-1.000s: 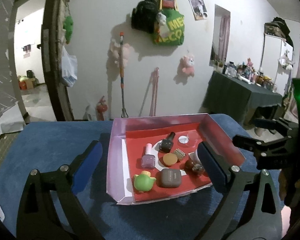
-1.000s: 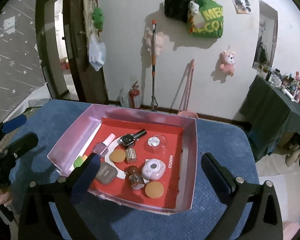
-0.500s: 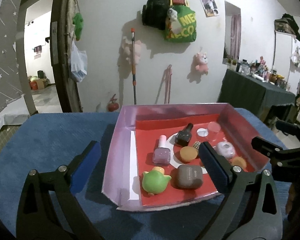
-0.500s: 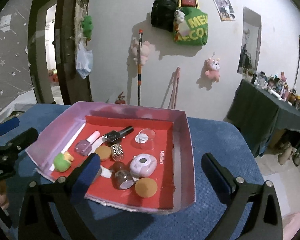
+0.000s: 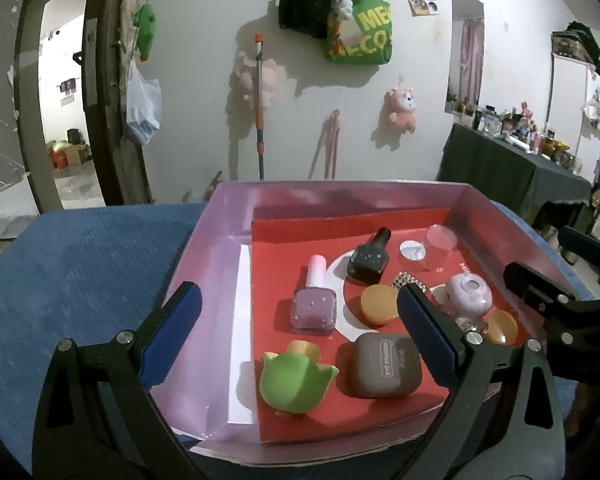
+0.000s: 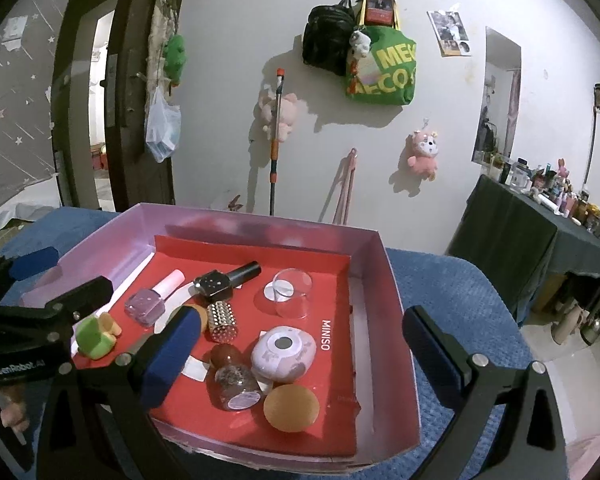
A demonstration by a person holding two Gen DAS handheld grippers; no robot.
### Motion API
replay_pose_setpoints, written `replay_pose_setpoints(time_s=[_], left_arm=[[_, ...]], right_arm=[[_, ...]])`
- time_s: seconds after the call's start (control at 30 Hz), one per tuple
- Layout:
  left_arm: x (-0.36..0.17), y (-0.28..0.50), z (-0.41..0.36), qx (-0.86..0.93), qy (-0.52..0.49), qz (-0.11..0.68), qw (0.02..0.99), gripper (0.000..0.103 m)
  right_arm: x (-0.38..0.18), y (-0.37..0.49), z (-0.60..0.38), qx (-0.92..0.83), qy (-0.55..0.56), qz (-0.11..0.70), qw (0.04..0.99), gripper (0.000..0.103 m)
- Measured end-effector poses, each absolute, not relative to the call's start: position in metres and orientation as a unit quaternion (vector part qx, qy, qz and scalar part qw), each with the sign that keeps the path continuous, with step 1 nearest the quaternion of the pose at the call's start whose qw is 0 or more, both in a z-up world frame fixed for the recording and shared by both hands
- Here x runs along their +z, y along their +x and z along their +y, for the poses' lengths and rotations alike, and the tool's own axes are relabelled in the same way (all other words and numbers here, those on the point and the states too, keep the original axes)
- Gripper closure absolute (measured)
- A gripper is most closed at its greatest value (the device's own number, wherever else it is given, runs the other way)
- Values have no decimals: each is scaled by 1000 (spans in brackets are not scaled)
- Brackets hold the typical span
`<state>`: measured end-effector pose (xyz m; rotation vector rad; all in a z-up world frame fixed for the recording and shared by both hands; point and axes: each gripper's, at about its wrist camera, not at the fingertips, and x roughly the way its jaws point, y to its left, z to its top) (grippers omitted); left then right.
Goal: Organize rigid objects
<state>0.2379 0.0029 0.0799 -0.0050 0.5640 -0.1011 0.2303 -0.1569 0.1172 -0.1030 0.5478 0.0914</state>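
A pink box (image 5: pixel 216 264) with a red liner sits on a blue cloth and holds several small items: a green toy (image 5: pixel 294 378), a brown case (image 5: pixel 386 366), a purple nail polish (image 5: pixel 314 300), a black bottle (image 5: pixel 370 258), an orange puff (image 6: pixel 292 406), a lilac case (image 6: pixel 284 354) and a clear cup (image 6: pixel 292 292). My left gripper (image 5: pixel 296 328) is open and empty over the box's near left part. My right gripper (image 6: pixel 300 348) is open and empty over the box's near right part. Each shows in the other's view, the right gripper (image 5: pixel 536 280) and the left gripper (image 6: pixel 56 284).
The blue cloth (image 5: pixel 68 268) spreads left of the box and also to the right (image 6: pixel 452 292). A dark doorframe (image 5: pixel 112 92) stands at left. Bags (image 6: pixel 380 68) and plush toys hang on the white wall. A cluttered dark table (image 6: pixel 540 232) stands at right.
Both grippers have come closer to the box and lower over it, so the items look larger. Both stay open. Nothing in the box has moved.
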Motion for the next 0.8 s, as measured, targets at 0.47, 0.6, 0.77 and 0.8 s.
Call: replay_pose_setpoints(time_s=[0.47, 0.6, 0.77, 0.8], left_arm=[[68, 243, -1, -47, 0, 300, 953, 3], [67, 245, -1, -47, 1, 304, 952, 3], [67, 245, -4, -47, 9, 305, 951, 3], [67, 245, -4, -47, 9, 305, 951, 3]], right_arm=[[99, 239, -163, 34, -40, 300, 953, 0], [95, 242, -166, 31, -31, 310, 950, 0], [91, 243, -163, 26, -45, 313, 948, 0], [90, 243, -163, 25, -46, 313, 948, 0]])
